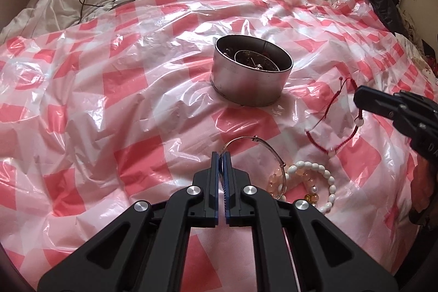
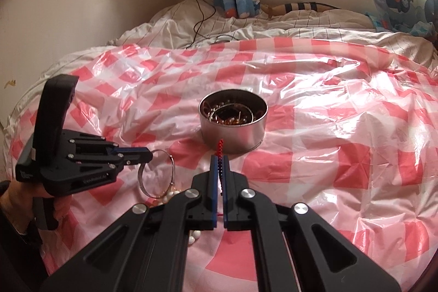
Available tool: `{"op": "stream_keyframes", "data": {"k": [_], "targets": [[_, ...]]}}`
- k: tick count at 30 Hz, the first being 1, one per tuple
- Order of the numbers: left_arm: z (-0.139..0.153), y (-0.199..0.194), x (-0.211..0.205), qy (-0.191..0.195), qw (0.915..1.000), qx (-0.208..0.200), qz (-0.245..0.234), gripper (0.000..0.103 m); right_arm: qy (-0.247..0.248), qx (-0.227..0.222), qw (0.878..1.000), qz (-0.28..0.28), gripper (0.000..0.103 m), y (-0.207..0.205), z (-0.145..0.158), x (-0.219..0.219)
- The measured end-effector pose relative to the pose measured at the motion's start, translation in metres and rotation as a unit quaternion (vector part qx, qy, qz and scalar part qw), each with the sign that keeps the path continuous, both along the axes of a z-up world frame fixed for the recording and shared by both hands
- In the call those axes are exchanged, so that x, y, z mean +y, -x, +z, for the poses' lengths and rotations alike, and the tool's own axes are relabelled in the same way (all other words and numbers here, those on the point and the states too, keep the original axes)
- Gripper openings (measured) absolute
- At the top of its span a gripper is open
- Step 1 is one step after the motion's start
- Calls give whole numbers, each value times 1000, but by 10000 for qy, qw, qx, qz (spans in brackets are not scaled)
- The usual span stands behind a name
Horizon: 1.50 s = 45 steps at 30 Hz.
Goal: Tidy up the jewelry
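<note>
Both tools are mid-pickup over the bed: the right hand-held gripper [image 2: 219,164] pinches the red cord bracelet [image 1: 332,116], while the left hand-held gripper [image 1: 221,159] is pressed together on the silver bangle [image 2: 156,173]. The next move probably calls for carrying each piece to the metal tin [image 1: 250,78], already holding jewelry, and releasing inside; the bead bracelets [image 1: 309,182] lie waiting on the checkered plastic sheet [image 1: 109,100].

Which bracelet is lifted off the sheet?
The red cord bracelet, pinched by the right gripper; the silver bangle and white bead bracelet seem to lie flat.

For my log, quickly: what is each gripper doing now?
Left gripper: closed on the silver bangle.
Right gripper: closed on the red string bracelet.
</note>
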<state>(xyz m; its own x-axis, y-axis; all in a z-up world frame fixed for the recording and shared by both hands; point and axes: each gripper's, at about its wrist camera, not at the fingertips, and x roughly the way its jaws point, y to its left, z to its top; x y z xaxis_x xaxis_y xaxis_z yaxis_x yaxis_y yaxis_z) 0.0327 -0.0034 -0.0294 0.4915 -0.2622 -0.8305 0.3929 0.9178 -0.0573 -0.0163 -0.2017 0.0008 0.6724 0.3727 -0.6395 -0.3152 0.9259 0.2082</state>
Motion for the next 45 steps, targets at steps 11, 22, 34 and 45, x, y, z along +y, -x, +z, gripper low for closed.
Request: {"op": "stream_keyframes", "data": {"k": [11,22,34,45], "targets": [[7,3,-9,-398,9987,-329,-6,3,-179,-216,9996,11,3,4,10,-4],[11,6,-15,-676,9960,-592,-26,3,-231,-298,9993,31,3,5,14,-6],[23,-9,-31,-413,9965,-717,-108,3,-584,-286,9978,-103,3,-9,19,-20],[26,-38,-25,375,9984,-410,138,3,-1150,-362,9926,-158,3,-32,30,-43]]}}
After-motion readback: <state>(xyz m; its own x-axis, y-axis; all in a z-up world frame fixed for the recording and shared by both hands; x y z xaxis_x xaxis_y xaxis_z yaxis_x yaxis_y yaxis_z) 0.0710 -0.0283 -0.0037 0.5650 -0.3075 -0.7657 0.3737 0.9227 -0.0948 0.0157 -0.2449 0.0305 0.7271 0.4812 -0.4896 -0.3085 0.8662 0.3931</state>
